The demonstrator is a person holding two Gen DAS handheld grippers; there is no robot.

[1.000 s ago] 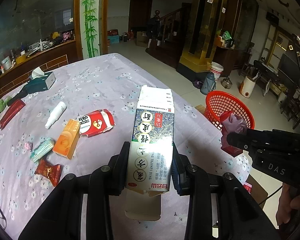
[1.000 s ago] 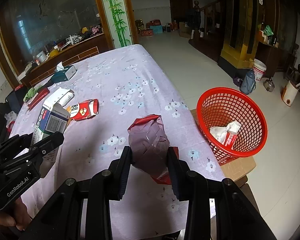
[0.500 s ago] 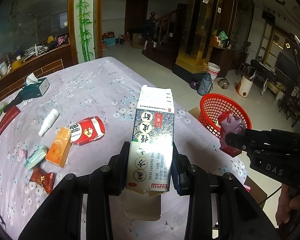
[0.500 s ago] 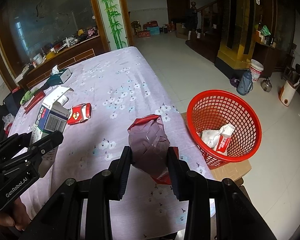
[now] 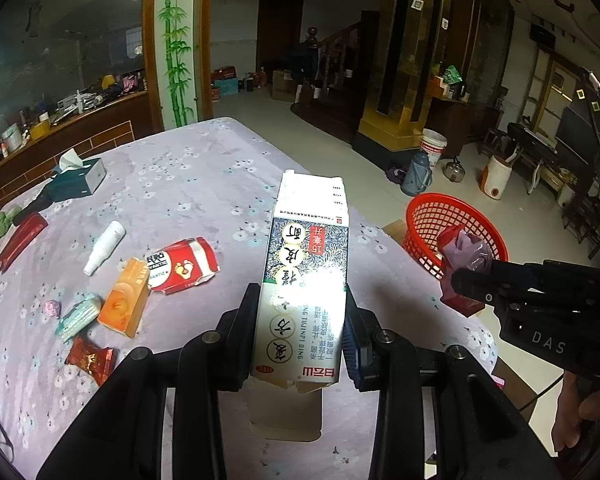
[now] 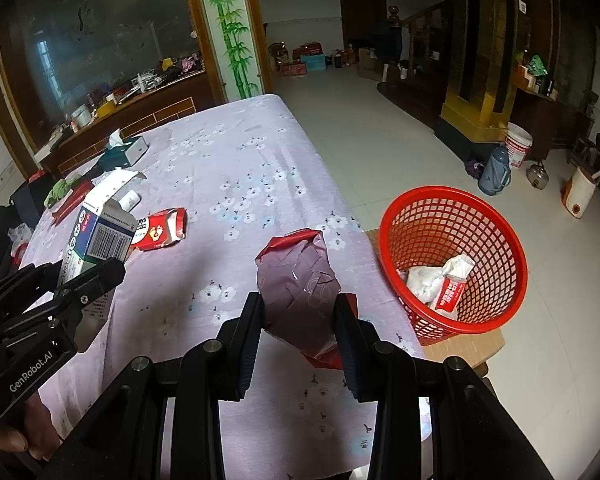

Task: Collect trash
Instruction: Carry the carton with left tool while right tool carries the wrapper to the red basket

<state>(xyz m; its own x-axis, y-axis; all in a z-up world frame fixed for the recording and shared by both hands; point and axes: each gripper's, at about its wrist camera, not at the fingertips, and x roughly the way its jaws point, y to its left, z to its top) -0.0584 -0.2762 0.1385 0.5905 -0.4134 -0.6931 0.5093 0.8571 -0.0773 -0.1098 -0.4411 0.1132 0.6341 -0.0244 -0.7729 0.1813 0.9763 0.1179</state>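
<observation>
My left gripper is shut on a tall white and blue medicine carton, held above the table with its far flap open. My right gripper is shut on a crumpled purple and red wrapper bag, above the table's right edge. The red mesh basket stands to the right of the table on a cardboard box and holds white paper and a red packet. In the left wrist view the right gripper and its wrapper hang in front of the basket.
On the purple flowered tablecloth lie a flattened red pack, an orange box, a white bottle, small candy wrappers, a long red packet and a tissue box. A thermos and bucket stand on the floor.
Both grippers have lifted and pulled back a little with their loads; the table and basket look farther away. Both holds are unchanged.
</observation>
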